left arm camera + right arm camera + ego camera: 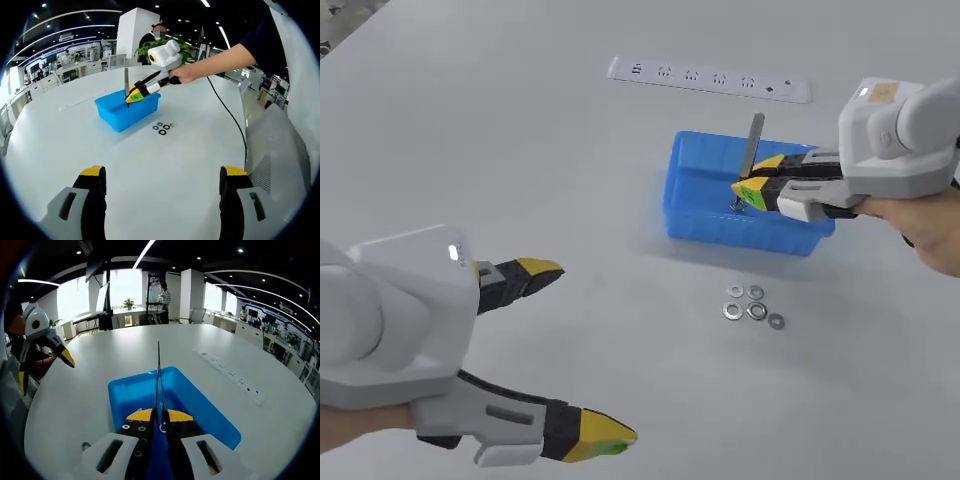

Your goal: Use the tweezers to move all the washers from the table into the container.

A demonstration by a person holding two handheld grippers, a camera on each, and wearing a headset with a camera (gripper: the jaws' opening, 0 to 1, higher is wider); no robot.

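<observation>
A blue container (705, 215) stands on the grey table. My right gripper (752, 190) hovers over it, shut on metal tweezers (753, 150) that stand nearly upright, lower end down inside the container. In the right gripper view the tweezers (159, 375) run up between the shut jaws (160, 415), with a small ring-like bit at their lower end (162, 428). Several washers (752, 305) lie in a cluster on the table just in front of the container (125, 112). My left gripper (588, 352) is open and holds nothing, low at the near left, well away from the washers (161, 128).
A white power strip (710, 80) lies behind the container. A black cable (225, 107) trails across the table from the right gripper (131, 96). Bare table (520, 150) lies to the left. The table edge (250, 150) runs along the right of the left gripper view.
</observation>
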